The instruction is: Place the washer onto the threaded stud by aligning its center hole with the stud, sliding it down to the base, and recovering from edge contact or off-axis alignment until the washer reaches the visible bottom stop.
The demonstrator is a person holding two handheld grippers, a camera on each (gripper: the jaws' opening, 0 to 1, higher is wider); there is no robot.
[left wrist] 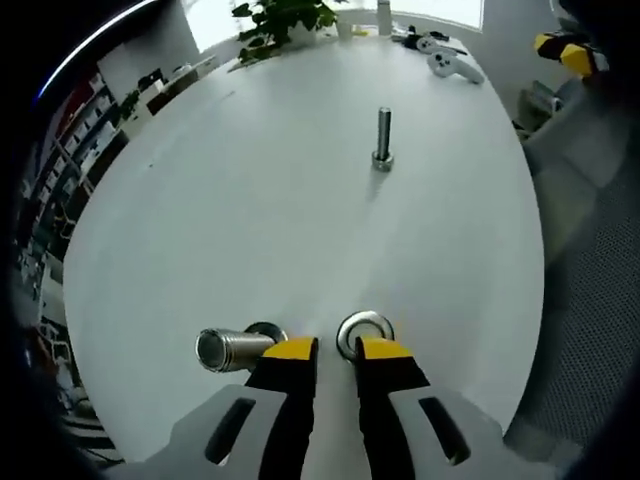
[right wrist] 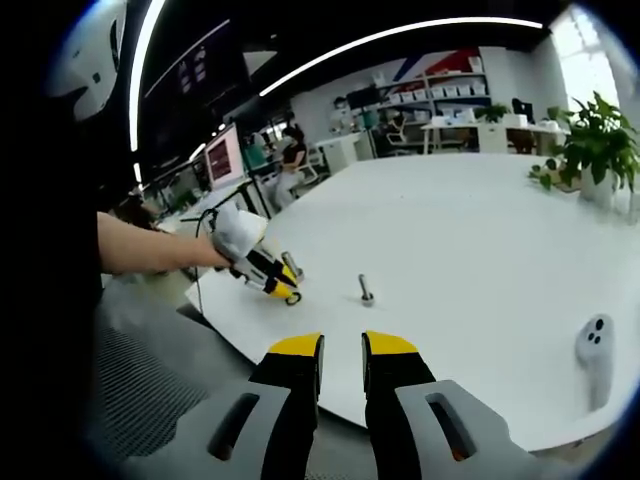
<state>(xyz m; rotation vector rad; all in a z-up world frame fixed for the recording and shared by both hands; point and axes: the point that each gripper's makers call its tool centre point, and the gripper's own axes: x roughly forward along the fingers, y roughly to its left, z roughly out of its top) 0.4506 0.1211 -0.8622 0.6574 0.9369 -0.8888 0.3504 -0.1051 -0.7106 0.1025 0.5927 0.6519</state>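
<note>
The threaded stud [left wrist: 383,138] stands upright on its base in the middle of the white table [left wrist: 250,200]; in the right gripper view it is small [right wrist: 366,289]. The steel washer [left wrist: 364,333] lies on the table at the tip of my left gripper's right jaw, not between the jaws. My left gripper [left wrist: 336,352] has its jaws nearly together with nothing in the gap. It also appears in the right gripper view [right wrist: 280,290], held by a hand, with the washer [right wrist: 293,299] at its tip. My right gripper [right wrist: 342,350] hovers off the table's near edge, jaws close and empty.
A short metal cylinder [left wrist: 230,348] lies just left of my left jaws. White controllers [left wrist: 452,62] and a potted plant [left wrist: 285,22] sit at the table's far end; one controller [right wrist: 594,350] is near my right gripper. Grey floor borders the table edge [left wrist: 530,330].
</note>
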